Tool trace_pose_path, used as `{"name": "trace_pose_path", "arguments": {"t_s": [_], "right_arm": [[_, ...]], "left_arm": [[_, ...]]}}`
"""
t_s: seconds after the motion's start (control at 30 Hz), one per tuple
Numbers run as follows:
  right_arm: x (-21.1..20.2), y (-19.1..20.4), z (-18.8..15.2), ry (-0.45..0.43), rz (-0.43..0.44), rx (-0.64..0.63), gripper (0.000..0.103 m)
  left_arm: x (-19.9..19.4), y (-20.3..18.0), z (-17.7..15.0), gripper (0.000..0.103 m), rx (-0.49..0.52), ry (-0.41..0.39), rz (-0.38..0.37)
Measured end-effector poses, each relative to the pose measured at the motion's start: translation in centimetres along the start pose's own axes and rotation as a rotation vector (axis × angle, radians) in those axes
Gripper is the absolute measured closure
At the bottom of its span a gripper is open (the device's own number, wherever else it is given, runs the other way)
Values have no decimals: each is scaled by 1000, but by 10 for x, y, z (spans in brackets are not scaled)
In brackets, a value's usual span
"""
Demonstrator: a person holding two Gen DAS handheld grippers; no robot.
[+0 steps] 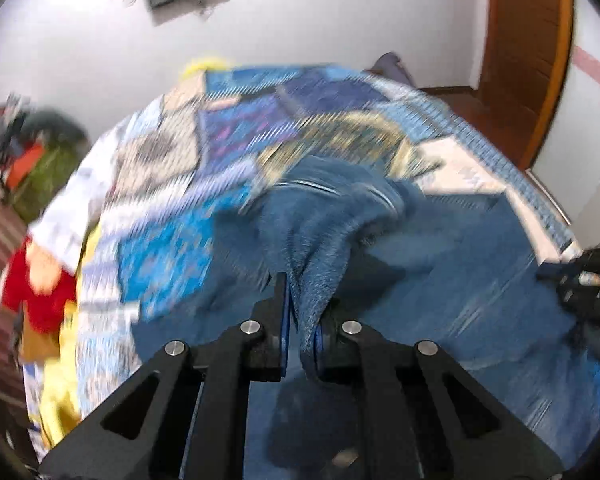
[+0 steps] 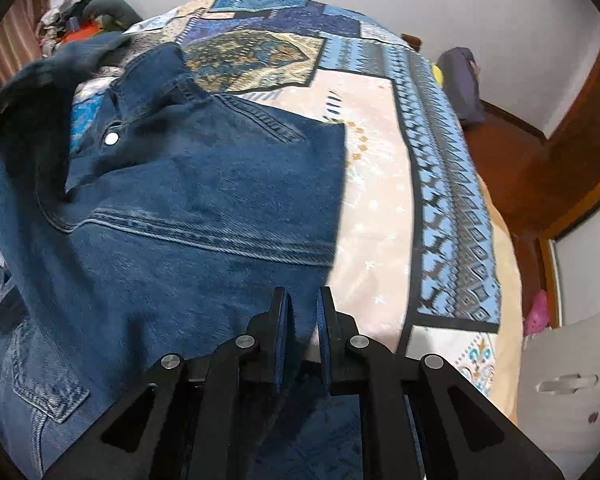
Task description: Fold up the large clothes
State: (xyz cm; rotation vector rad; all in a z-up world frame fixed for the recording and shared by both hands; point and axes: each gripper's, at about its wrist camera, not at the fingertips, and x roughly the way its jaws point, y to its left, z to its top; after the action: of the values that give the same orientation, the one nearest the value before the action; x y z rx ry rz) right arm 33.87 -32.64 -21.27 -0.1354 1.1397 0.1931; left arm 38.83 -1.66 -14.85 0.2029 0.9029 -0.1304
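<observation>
Your denim jacket point(image 2: 188, 216) lies spread on the patchwork bedspread point(image 2: 380, 152), collar toward its far end, and only the first fold looks begun. Your left gripper point(image 1: 300, 312) has pinched a bunched-up fold of the denim and holds it lifted above the bedspread. Your right gripper point(image 2: 303, 320) sits at the jacket's near edge, jaws narrowly parted with denim between them; whether it actually grips, you cannot tell

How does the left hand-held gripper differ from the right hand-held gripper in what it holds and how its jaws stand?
The left hand-held gripper is shut on a bunched, lifted fold of the dark blue denim jacket; the right hand-held gripper has a small gap between its jaws, over the jacket's flat edge. The left view is blurred, the right sharp. Both are black with blue pads.
</observation>
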Motion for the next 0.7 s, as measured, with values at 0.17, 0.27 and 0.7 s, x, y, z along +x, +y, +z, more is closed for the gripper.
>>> {"name": "trace_pose_path", "arguments": {"t_s": [0.17,0.27,0.7], "right_arm": [[-2,-3,-9,-2,-23,8,93],[-3,1,-12,-2,-54,7,93],[-14,0,-15,43,-50,55,93]], "left_arm": [[22,27,-72,78,-113,129,-71],[40,40,-105,64,-208,187,-108],[62,86,-113,46,-520,232,-221]]}}
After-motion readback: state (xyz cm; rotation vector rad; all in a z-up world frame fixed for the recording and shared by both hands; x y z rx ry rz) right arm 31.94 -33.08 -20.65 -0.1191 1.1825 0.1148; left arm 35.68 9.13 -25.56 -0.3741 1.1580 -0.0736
